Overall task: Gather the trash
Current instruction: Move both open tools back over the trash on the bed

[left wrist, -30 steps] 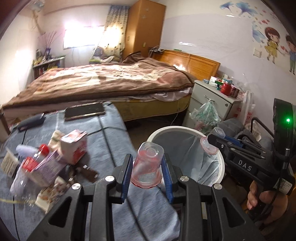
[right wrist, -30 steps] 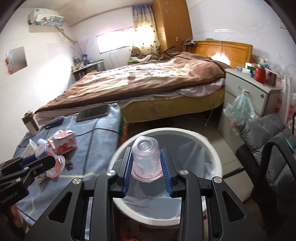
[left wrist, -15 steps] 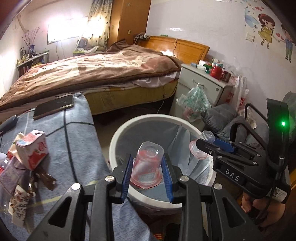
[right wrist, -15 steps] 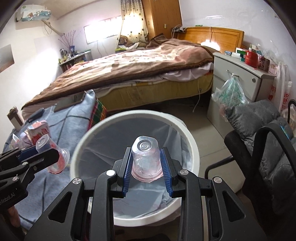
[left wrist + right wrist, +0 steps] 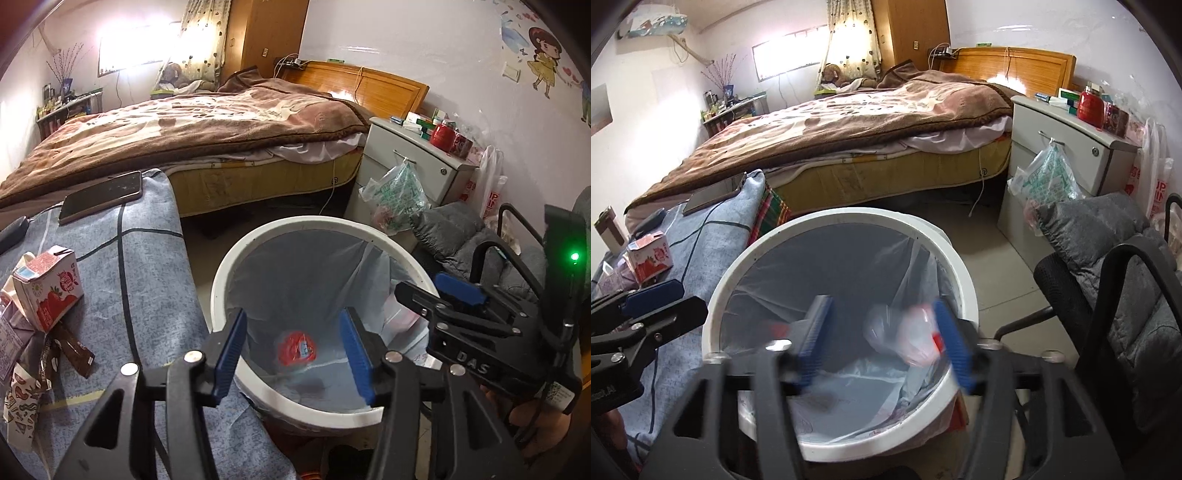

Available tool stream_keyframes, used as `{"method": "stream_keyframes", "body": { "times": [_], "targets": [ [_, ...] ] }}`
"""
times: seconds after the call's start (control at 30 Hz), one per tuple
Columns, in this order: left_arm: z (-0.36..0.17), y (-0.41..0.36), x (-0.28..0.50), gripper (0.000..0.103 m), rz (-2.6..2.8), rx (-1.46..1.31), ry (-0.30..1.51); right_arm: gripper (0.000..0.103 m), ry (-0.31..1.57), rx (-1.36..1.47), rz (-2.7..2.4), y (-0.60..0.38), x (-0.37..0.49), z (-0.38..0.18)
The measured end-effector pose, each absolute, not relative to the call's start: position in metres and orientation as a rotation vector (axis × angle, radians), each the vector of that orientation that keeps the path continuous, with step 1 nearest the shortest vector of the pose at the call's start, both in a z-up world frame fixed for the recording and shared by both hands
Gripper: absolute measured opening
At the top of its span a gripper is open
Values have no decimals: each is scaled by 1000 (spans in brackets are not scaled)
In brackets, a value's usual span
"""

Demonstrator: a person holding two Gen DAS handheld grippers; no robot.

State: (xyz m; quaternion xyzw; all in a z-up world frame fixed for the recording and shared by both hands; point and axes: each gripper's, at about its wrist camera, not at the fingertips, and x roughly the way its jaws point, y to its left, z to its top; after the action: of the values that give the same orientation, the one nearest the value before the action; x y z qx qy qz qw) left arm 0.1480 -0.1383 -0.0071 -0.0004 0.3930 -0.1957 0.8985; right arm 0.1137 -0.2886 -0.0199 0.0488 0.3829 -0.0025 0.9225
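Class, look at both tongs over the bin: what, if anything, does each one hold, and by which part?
Nothing is held. The left tongs stand open and empty; the right tongs have just opened, and their plastic cup is dropping into the white bin.

bin mouth: wide open, white rim (image 5: 834,218) clear all round | left: desk edge (image 5: 177,266) just beside rim | right: black chair arm (image 5: 1108,258) close by | beyond: bare floor (image 5: 979,236) up to bed (image 5: 886,177)

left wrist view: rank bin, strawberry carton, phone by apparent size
1. Bin, by far.
2-3. Phone and strawberry carton look roughly alike; the carton sits nearer the camera, so no ranking.
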Motion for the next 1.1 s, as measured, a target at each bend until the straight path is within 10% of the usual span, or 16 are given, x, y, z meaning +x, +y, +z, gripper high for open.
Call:
{"method": "stream_keyframes", "body": {
  "times": [1.1],
  "targets": [
    [31, -30, 81, 61, -238, -53, 678, 64, 635, 97, 36, -228, 74, 26]
  ]
}}
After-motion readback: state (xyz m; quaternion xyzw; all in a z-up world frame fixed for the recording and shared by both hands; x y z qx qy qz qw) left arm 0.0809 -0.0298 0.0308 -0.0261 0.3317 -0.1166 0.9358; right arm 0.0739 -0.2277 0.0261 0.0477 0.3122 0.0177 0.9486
